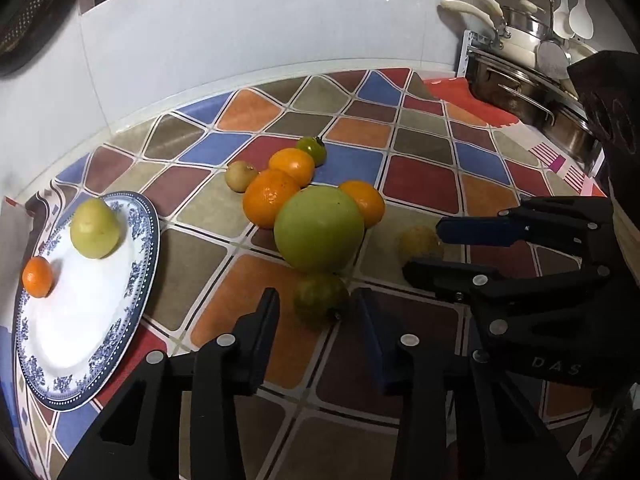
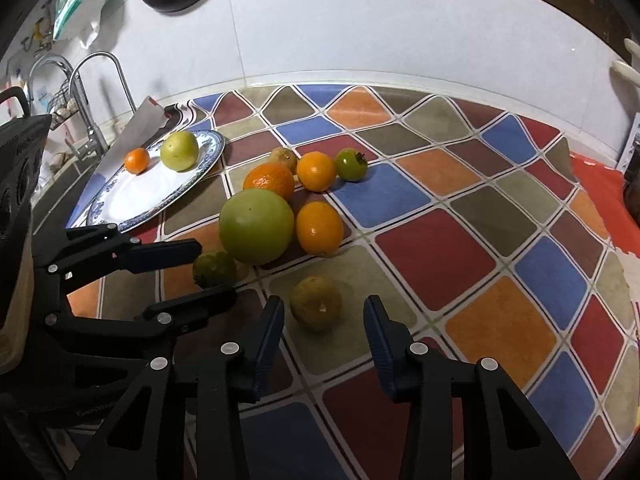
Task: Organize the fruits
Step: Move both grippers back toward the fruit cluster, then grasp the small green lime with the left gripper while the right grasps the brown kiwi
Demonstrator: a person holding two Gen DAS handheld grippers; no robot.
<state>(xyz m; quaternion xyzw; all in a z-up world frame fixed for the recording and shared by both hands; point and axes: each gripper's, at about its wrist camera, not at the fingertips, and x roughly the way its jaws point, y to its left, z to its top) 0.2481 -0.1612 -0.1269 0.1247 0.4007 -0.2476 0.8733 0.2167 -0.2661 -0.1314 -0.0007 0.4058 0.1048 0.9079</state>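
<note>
Green-yellow pear (image 1: 95, 228) and small orange mandarin (image 1: 37, 277) on blue-rimmed white plate (image 1: 141, 264), far left. Fruit cluster mid-cloth: large green apple (image 1: 319, 229) touching oranges. Left gripper (image 1: 316, 312), jaws open, astride dull green tomato (image 1: 320, 299). Right gripper (image 2: 323, 312), jaws open, astride brownish-yellow round fruit (image 2: 316, 303). Chequered tablecloth (image 2: 436, 256) beneath.

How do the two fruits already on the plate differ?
The mandarin is orange and clearly smaller; the pear is yellow-green and bulkier. The mandarin is round, the pear tapers toward its top. The mandarin sits nearer the plate's rim. Both rest on the plate, apart, untouched by either gripper.
</note>
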